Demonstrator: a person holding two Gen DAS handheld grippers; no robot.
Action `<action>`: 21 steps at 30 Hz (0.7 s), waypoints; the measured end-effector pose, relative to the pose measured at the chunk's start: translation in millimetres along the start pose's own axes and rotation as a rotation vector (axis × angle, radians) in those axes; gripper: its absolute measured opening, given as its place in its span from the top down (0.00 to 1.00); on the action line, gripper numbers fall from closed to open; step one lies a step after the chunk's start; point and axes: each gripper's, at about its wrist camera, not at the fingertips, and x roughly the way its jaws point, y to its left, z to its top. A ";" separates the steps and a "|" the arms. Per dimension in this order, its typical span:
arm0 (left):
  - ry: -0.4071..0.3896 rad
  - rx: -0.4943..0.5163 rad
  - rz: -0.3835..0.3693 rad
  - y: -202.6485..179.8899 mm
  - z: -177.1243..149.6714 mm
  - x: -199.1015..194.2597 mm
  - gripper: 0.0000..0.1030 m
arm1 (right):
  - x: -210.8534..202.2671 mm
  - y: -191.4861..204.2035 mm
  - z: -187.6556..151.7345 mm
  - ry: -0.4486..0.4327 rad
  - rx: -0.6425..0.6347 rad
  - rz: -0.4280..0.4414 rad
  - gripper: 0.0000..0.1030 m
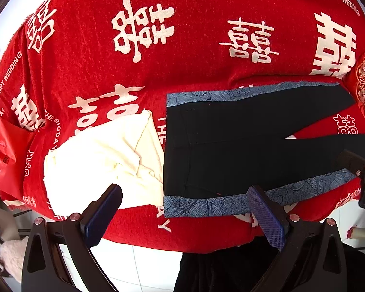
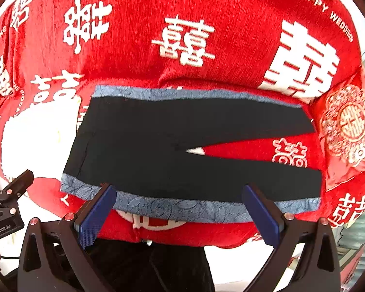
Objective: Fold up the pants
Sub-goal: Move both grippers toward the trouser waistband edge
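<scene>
Black pants with blue floral side stripes lie flat on a red cloth, waistband to the left, legs spread in a V to the right; they also show in the right wrist view. My left gripper is open and empty, hovering over the pants' near waistband corner. My right gripper is open and empty, over the near blue stripe of the near leg. The right gripper's body shows in the left wrist view.
A red cloth with white characters covers the table. A cream garment lies left of the pants. A red bag hangs at the left edge. A red cushion lies right. White tiled floor below.
</scene>
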 end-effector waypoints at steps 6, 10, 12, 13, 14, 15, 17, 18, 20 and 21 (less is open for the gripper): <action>-0.007 -0.004 -0.001 0.3 1.2 -0.4 0.00 | -5.7 4.5 2.2 -0.032 -0.029 -0.009 0.00; -0.003 -0.001 0.004 -0.1 0.7 0.5 0.00 | -3.0 3.1 0.8 -0.026 -0.033 0.001 0.00; 0.005 0.001 0.013 -1.7 0.3 1.7 0.00 | -1.1 1.4 0.2 -0.019 -0.030 0.010 0.00; 0.010 0.002 0.014 -2.7 0.9 2.6 0.00 | 0.6 0.2 -0.2 -0.013 -0.027 0.016 0.00; 0.017 0.004 0.020 -4.3 0.4 3.4 0.00 | 2.7 -1.3 -0.4 -0.006 -0.025 0.023 0.00; 0.023 0.005 0.022 -5.6 0.0 4.3 0.00 | 4.1 -1.4 -1.2 -0.002 -0.024 0.028 0.00; 0.034 0.009 0.034 -8.7 -1.5 5.9 0.00 | 9.7 -4.2 -1.8 0.017 -0.022 0.048 0.00; 0.040 0.012 0.041 -10.9 -2.0 6.7 0.00 | 12.3 -5.8 -2.1 0.025 -0.020 0.058 0.00; 0.054 0.017 0.052 -16.0 -2.6 8.2 0.00 | 18.1 -9.4 -2.0 0.043 -0.018 0.079 0.00; 0.061 0.019 0.057 -18.3 -2.6 8.9 0.00 | 20.8 -10.7 -2.0 0.051 -0.018 0.088 0.00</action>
